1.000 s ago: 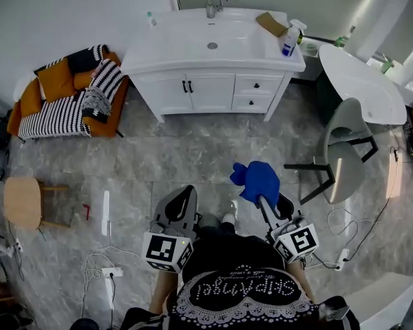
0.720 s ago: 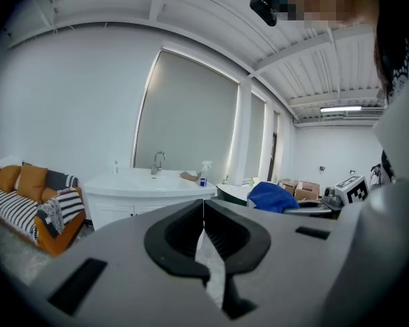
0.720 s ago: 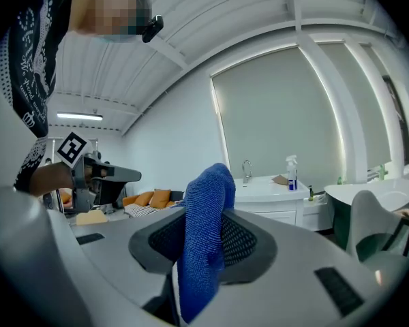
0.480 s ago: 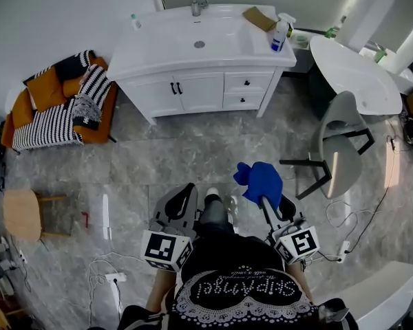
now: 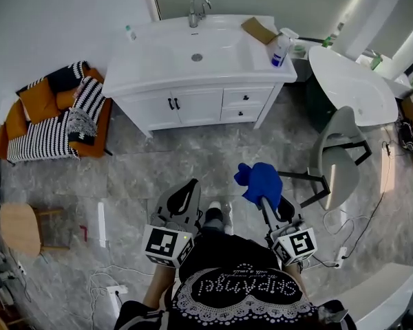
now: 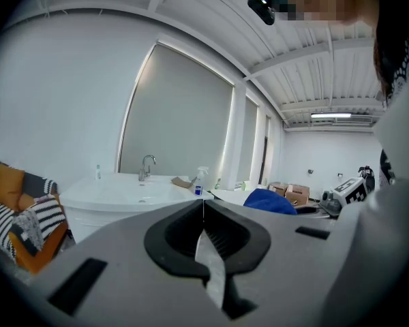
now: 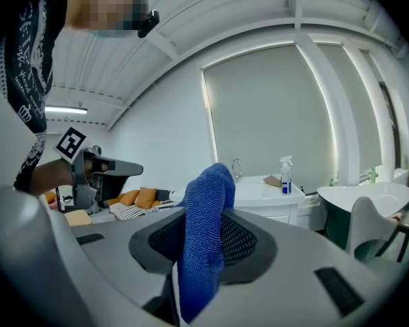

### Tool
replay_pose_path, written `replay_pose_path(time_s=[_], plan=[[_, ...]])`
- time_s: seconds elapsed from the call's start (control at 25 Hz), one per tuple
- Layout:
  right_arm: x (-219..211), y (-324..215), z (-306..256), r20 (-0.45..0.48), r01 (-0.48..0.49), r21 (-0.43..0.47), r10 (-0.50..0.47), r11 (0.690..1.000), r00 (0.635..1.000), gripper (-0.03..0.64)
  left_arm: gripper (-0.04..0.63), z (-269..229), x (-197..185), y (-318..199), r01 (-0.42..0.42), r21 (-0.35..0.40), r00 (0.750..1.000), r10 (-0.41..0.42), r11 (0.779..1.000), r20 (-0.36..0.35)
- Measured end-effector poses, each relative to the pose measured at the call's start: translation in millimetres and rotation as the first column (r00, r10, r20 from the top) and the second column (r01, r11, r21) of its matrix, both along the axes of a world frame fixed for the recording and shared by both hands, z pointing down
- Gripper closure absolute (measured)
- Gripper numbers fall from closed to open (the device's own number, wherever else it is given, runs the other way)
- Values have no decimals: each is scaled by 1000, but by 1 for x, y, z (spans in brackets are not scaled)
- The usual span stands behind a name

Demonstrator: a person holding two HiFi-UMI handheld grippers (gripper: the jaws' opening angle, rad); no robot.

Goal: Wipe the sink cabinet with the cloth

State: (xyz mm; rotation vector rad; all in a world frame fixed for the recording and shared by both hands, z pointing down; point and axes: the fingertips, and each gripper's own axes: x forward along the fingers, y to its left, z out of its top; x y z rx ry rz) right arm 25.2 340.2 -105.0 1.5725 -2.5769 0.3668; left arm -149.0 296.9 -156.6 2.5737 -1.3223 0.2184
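Note:
The white sink cabinet (image 5: 193,98) stands against the far wall, with a basin, a faucet (image 5: 196,9) and dark handles on its doors and drawers. It also shows small in the left gripper view as the sink cabinet (image 6: 133,196) and in the right gripper view as the sink cabinet (image 7: 266,196). My right gripper (image 5: 265,196) is shut on a blue cloth (image 5: 259,180), which bulges out between the jaws as the blue cloth (image 7: 204,240). My left gripper (image 5: 186,192) is shut with nothing in it, jaws meeting edge to edge (image 6: 203,213). Both are held well short of the cabinet.
A spray bottle (image 5: 278,49) and a brown pad (image 5: 257,29) sit on the countertop's right end. A grey chair (image 5: 337,160) and a white round table (image 5: 351,81) stand at the right. An orange sofa with striped cushions (image 5: 51,115) is at the left. Cables (image 5: 100,273) lie on the floor.
The view has moved forward and the cabinet sits lower in it and a little nearer. Both grippers keep the same pose, the cloth still held in the right one.

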Motion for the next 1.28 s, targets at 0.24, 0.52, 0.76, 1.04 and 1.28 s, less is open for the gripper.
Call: replay_pose_path(time_s=[0.24, 0.52, 0.76, 1.04, 1.28], plan=[[-4, -29, -4, -15, -53, 2, 53, 999, 998, 496, 591, -6, -6, -37, -40, 9, 999, 40, 999, -5], [2, -50, 4, 0, -125, -12, 125, 992, 992, 495, 591, 0, -14, -63, -49, 3, 999, 49, 999, 9], [1, -59, 7, 3, -139, 1, 139, 990, 990, 495, 591, 4, -22, -74, -41, 8, 999, 41, 999, 16], [11, -74, 13, 26, -157, -6, 157, 988, 987, 497, 589, 11, -15, -87, -47, -15, 999, 47, 999, 27], [23, -93, 18, 33, -153, -22, 154, 988, 988, 497, 591, 13, -2, -106, -41, -32, 999, 42, 999, 32]])
